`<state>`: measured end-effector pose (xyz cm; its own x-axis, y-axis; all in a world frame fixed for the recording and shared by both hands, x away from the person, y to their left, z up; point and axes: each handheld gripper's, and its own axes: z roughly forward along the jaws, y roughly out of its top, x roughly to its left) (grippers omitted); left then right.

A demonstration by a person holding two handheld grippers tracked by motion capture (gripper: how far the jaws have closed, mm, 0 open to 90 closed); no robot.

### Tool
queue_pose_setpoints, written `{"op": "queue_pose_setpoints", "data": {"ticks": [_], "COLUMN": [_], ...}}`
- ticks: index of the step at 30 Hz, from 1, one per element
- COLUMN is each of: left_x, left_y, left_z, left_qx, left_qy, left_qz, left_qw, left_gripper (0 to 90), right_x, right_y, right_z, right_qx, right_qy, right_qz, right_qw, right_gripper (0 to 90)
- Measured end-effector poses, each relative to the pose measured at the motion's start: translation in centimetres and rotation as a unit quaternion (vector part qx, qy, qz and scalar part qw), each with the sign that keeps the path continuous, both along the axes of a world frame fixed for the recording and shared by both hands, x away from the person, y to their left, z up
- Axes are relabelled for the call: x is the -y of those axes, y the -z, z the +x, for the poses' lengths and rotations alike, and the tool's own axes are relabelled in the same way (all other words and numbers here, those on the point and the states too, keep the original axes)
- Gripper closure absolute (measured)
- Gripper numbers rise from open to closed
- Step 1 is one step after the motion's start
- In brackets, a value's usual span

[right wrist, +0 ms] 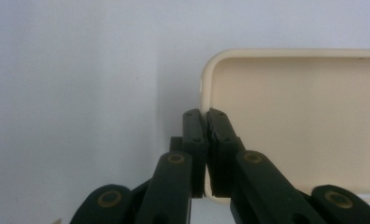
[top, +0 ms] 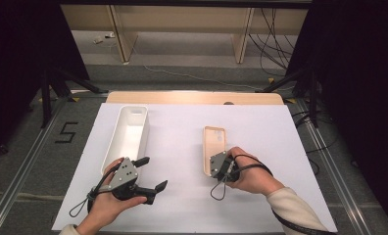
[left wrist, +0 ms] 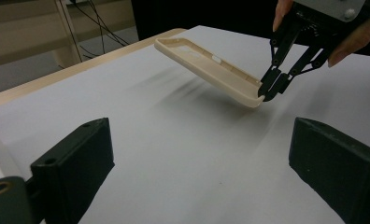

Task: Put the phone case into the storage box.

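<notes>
Right gripper (left wrist: 272, 88): jaws pressed together on the near rim of the beige plastic phone case (left wrist: 206, 70), pinching its wall.
Phone case: right of the white sheet's (top: 182, 196) middle, lifted at a tilt, hollow side up.
Left gripper (top: 150, 174): jaws spread wide, holding nothing, near the sheet's front-left corner.
White oblong plastic bin (top: 128, 134): along the sheet's left edge.

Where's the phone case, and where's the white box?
phone case (top: 214, 139), high view, on its hollow inside near the far end.
white box (top: 128, 139), high view, on its inner floor.
</notes>
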<state>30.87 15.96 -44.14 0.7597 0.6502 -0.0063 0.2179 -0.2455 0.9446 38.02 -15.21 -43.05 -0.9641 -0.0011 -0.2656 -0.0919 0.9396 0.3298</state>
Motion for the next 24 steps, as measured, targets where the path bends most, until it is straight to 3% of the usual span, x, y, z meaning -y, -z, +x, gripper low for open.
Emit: {"op": "queue_pose_setpoints", "data": {"ticks": [8, 15, 24], "left_x": [0.0, 0.0, 0.0], "left_y": [0.0, 0.0, 0.0], "left_z": [0.0, 0.0, 0.0], "left_qx": [-0.001, -0.001, 0.000], "left_qy": [-0.001, -0.001, -0.001], "left_qz": [0.000, 0.000, -0.001], "left_qw": [1.0000, 1.0000, 1.0000], "left_gripper": [6.3, 6.5, 6.5], "right_x": [0.5, 1.3, 1.9], "right_y": [-0.2, -0.3, -0.6], "right_z": [-0.2, -0.4, -0.7], "right_qx": [-0.003, -0.012, -0.016], "right_qy": [0.006, 0.006, 0.008], "right_qz": [0.032, 0.075, 0.103], "right_qw": [0.9995, 0.9971, 0.9945], "right_gripper": [88.0, 88.0, 88.0]}}
